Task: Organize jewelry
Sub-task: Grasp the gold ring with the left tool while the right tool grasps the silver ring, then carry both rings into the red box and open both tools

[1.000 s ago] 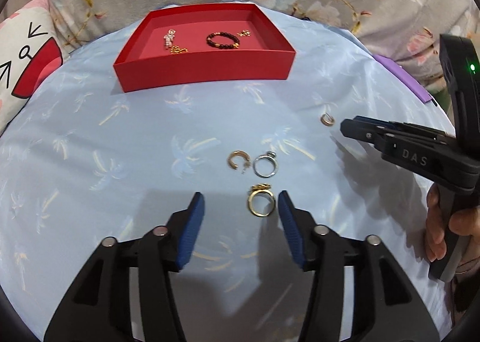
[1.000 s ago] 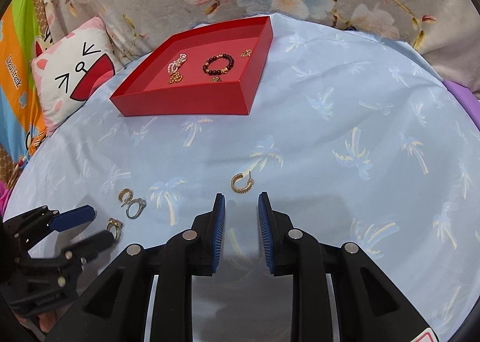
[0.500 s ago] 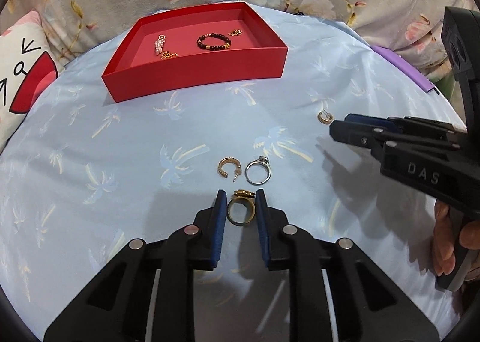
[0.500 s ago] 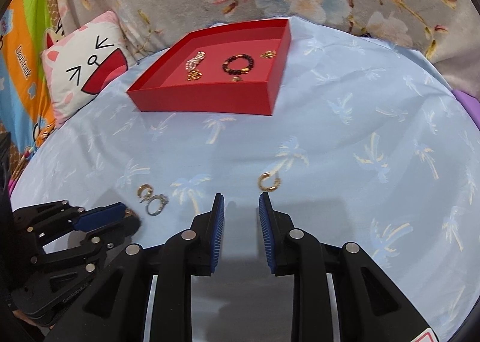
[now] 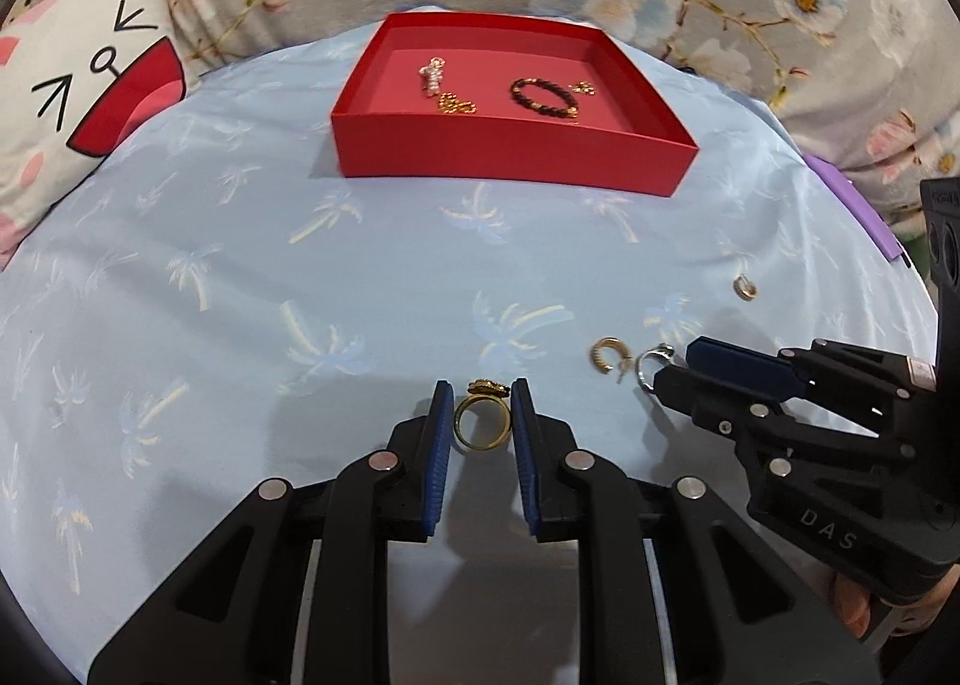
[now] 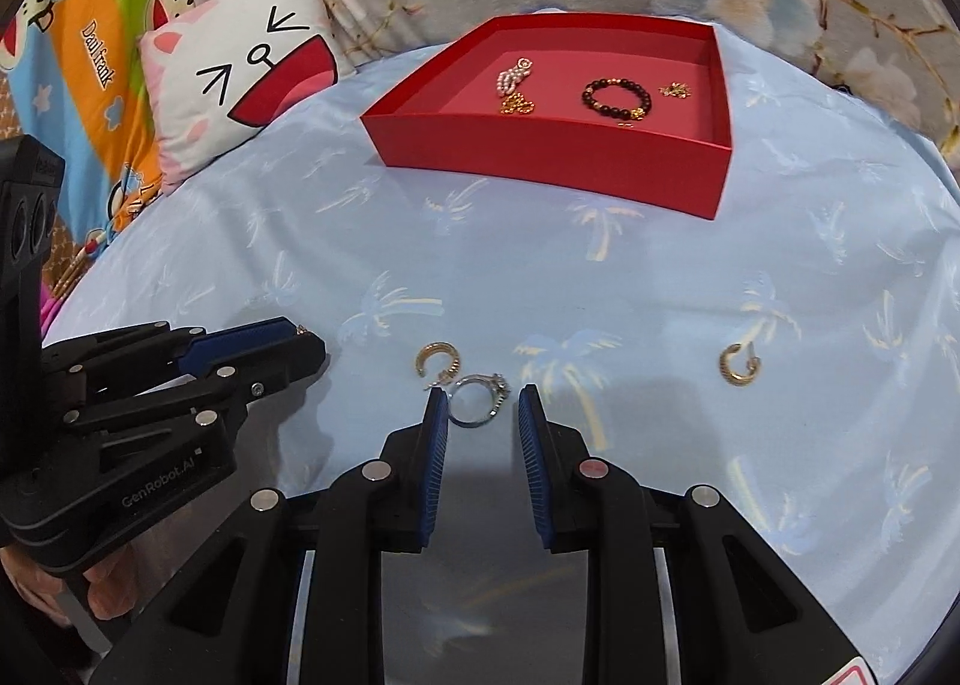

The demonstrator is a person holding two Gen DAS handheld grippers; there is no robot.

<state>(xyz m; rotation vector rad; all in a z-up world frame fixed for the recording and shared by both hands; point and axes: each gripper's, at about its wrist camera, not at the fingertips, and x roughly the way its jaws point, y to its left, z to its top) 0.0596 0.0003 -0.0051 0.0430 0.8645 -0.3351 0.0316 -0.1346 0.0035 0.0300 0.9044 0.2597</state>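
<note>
On the blue palm-print cloth [image 5: 240, 289], here is what I see from my station:

Left gripper [image 5: 480, 415]: my jaws are narrow, pads pressed on both sides of the gold ring [image 5: 480, 427], which stands upright between them at the tips.

Right gripper [image 6: 477, 415]: my jaws stand a little apart; the silver ring [image 6: 477, 397] lies between the tips, near the left pad. I cannot tell whether that pad touches it; the right pad is clear of it.

Gold hoop earring [image 6: 438, 361]: on the cloth just beyond the silver ring, to its left.

Second gold hoop [image 6: 739, 365]: on the cloth, well apart to the right.

Red tray [image 6: 540, 144]: at the far side of the cloth, holding a dark bead bracelet [image 6: 616, 98], a pearl piece [image 6: 511, 78], a gold chain piece [image 6: 516, 104] and a small gold charm [image 6: 677, 89].

Cat cushion [image 6: 240, 78]: beyond the cloth's left edge.
</note>
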